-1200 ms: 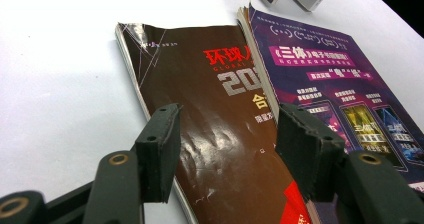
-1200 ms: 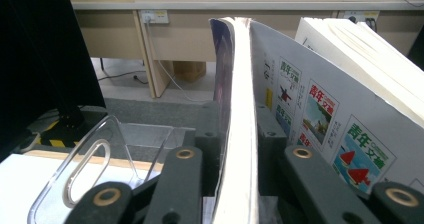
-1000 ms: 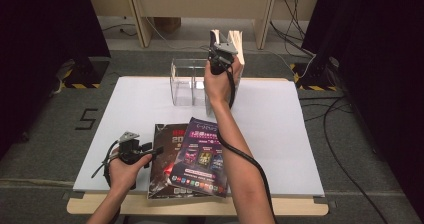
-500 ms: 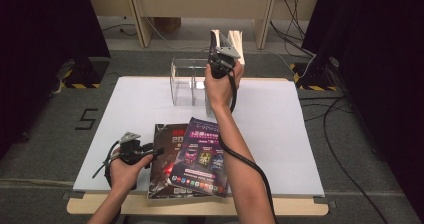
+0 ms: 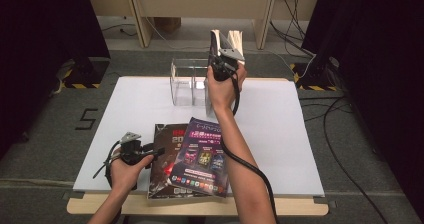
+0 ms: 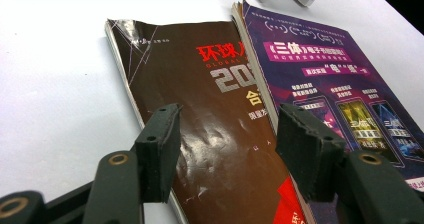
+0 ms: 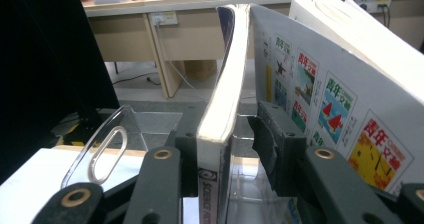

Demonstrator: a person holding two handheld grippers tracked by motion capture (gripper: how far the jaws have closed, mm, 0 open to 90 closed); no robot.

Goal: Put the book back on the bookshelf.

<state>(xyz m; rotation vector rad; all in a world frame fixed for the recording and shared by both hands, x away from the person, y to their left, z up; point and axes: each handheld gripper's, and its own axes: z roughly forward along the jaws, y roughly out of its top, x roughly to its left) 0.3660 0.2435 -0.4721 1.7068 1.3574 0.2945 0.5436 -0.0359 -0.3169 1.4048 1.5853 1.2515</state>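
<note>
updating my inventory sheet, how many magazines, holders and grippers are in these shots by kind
magazines: 4, brown and purple flat on the table, two upright at the holder
clear holder: 1
hand-held grippers: 2, left, right
total: 7

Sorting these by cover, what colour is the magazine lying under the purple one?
Dark brown magazine, clearest in the left gripper view.

Black two-jaw gripper [image 6: 227,144], brass rivets, trailing black cable [image 5: 250,170].
</note>
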